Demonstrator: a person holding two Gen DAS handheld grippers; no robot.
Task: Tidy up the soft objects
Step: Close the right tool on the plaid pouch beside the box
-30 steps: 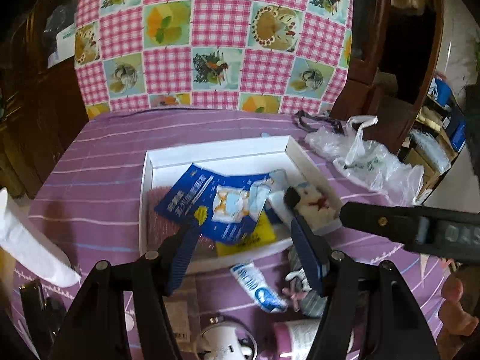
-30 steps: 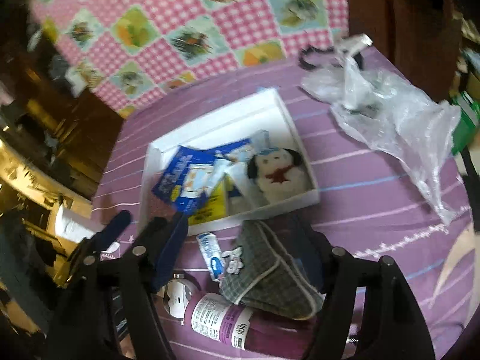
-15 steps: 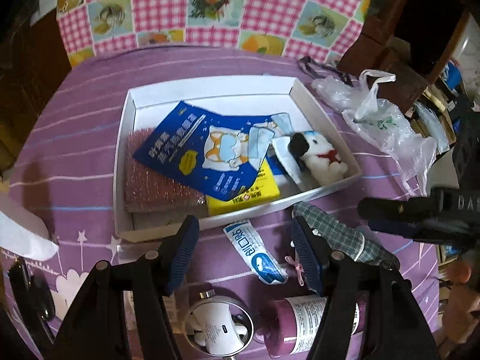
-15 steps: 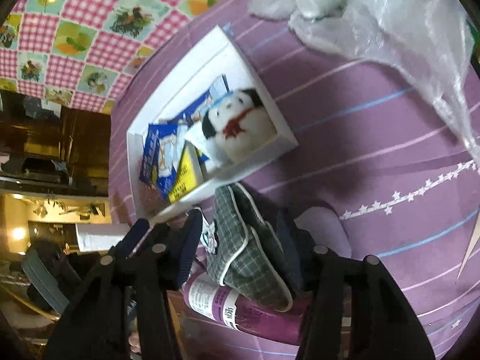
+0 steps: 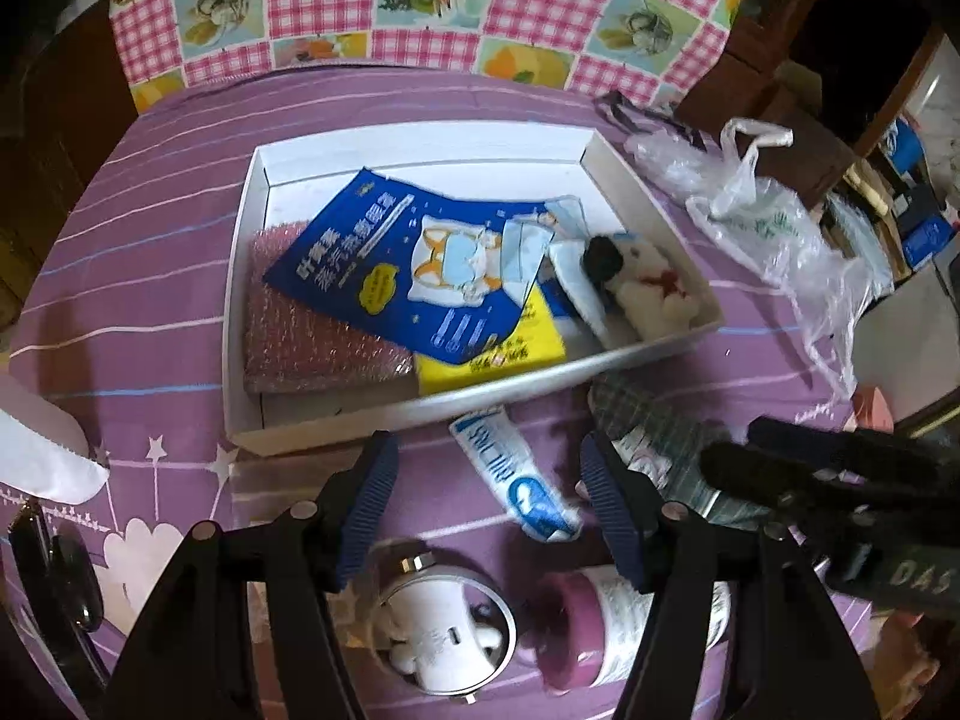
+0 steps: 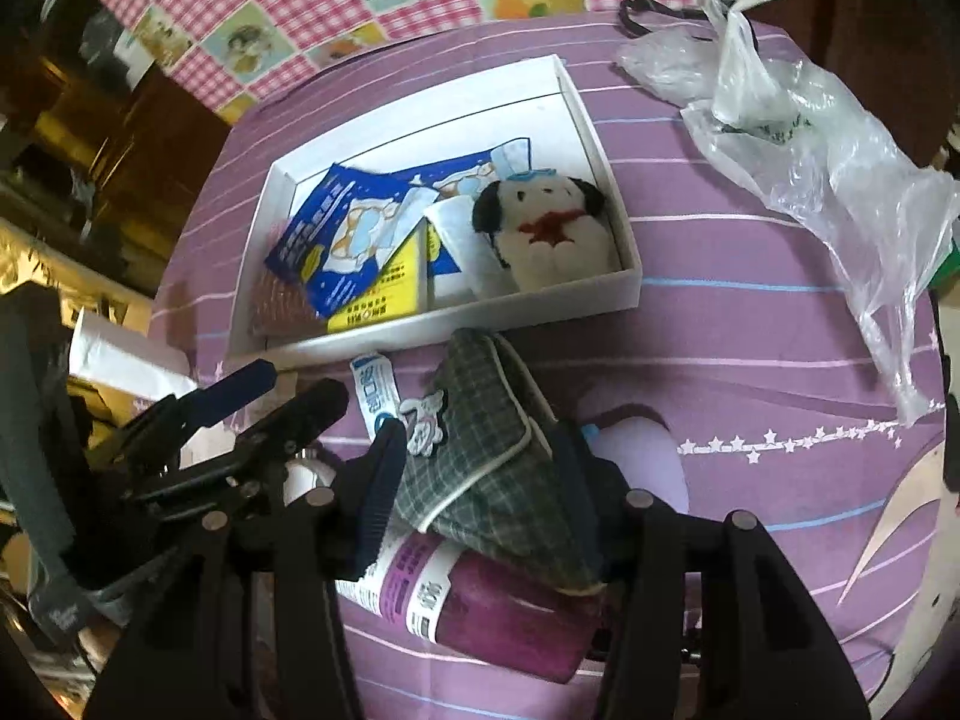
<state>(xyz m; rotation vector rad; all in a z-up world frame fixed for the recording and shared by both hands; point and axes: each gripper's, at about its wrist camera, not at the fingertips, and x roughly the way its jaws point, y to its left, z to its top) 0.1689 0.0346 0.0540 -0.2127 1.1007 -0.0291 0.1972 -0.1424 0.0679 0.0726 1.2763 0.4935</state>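
Note:
A white box [image 5: 258, 276] [image 6: 600, 120] on the purple cloth holds a plush dog [image 5: 648, 294] [image 6: 552, 240], a blue packet [image 5: 396, 264] [image 6: 336, 234], a yellow pack [image 5: 492, 354] and pink bubble wrap [image 5: 312, 336]. My right gripper [image 6: 480, 480] has its jaws around a grey plaid pouch [image 6: 486, 456] lying in front of the box; whether they press it I cannot tell. My left gripper [image 5: 486, 504] is open and empty above a white-blue tube [image 5: 516, 480], left of the pouch [image 5: 672, 450].
A purple bottle [image 6: 480, 606] [image 5: 600, 618] lies under the pouch's near end. A round metal tin with a white device [image 5: 444, 636] sits beside it. A crumpled clear plastic bag [image 5: 774, 228] [image 6: 810, 156] lies right of the box. A white paper bag [image 5: 36, 456] is at the left edge.
Both grippers have tilted down over the table front. The right gripper has closed in around the plaid pouch. The left gripper now hovers over the tube, tin and bottle.

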